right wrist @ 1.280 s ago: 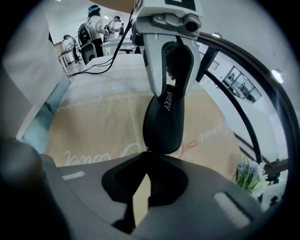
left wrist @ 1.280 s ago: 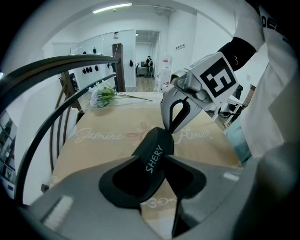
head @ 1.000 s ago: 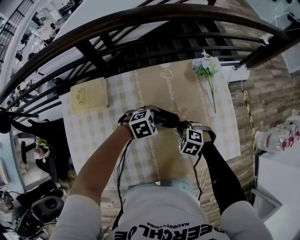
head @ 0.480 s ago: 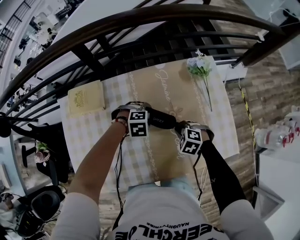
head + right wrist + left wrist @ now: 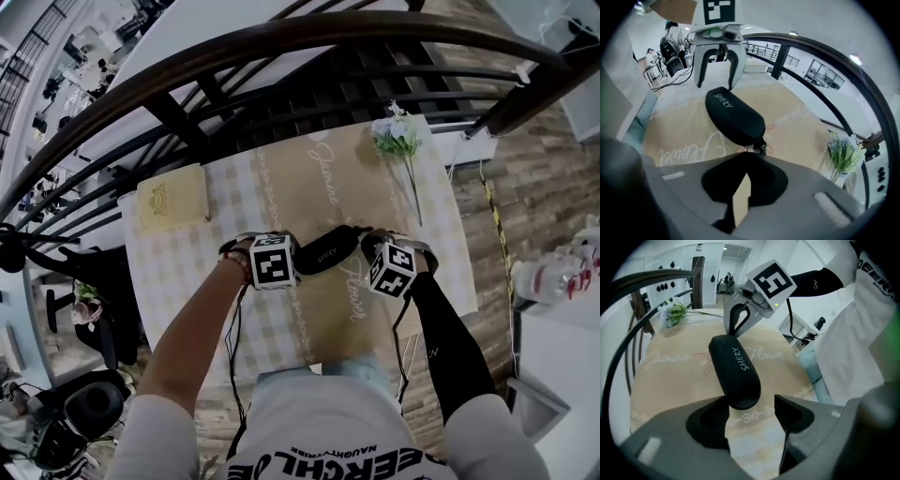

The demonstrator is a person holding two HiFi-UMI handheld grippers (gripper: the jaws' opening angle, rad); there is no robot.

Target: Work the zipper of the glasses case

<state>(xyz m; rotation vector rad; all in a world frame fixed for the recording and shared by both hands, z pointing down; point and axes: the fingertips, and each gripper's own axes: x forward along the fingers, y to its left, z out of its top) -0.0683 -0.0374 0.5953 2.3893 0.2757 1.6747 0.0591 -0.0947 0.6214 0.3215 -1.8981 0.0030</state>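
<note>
Glasses case [image 5: 326,251] sits mid-frame in the head view, slanted on the tan runner [image 5: 337,187] of the checked table cloth [image 5: 187,272], right between the two tools. I can't tell if it lies flat or is raised a little at one end.

Right tongs [image 5: 746,157]: jaws closed tight. The zipper pull [image 5: 759,146] is right at their tips, at the case's near end in the right gripper view, and it looks pinched.

Left tongs [image 5: 750,404]: jaws apart, straddling the other end of the case. That rounded end sits against one jaw with a clear gap to the other, so it is bracketed but not clamped.

Progress, judged from this:
- Done: both tools are in place, one at each end of the case, and the pull is apparently taken.
- Not done: the case looks shut all round and no seam gap shows in any view. The slider sits at the very end of the case, so the zipper run seems barely begun, if at all.
- Which way the zipper is meant to go (open or close) isn't clear, because the zipper line itself is too dark to read.
- Left: steady the far end, probably by closing the left jaws on it. Then drag the pull along the edge and round the curve.

Off-task items are flowers [image 5: 398,139] at upper right and a cream box [image 5: 173,197] at upper left. Both are well apart from the case.
</note>
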